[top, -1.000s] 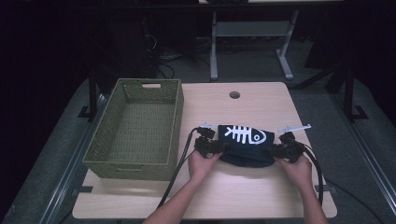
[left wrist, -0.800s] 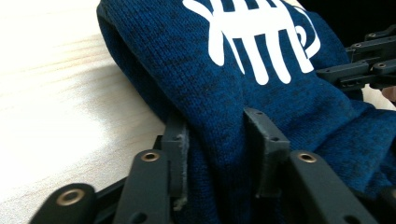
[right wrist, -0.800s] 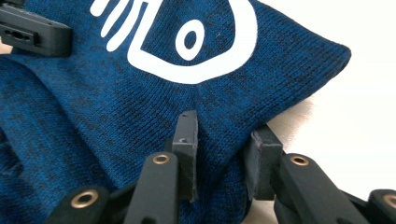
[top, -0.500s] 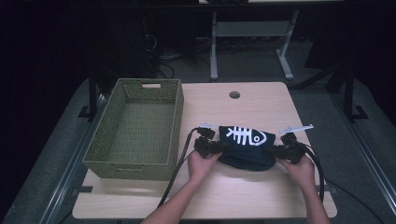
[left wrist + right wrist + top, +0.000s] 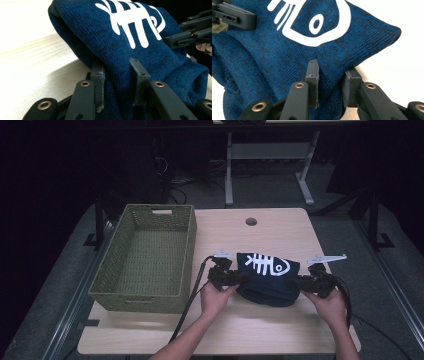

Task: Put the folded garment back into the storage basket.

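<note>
While both claws stay out of it, the wicker basket [image 5: 145, 260] sits just left of the blue fish-bone sweater [image 5: 267, 277] on the desk [image 5: 280, 227] | left claw [image 5: 116, 75] clamped on its left edge, right claw [image 5: 329, 80] on its right | risk: shallow knit bites could slip, dropping one side.

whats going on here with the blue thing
A person is working at a wooden table with a hand-held gripper in each hand. The left gripper and the right gripper each have their jaws clamped on an end of a folded dark blue knit garment with a white fish-skeleton print. One end shows lifted off the table in the left gripper view. An empty green woven basket stands to its left.
</note>
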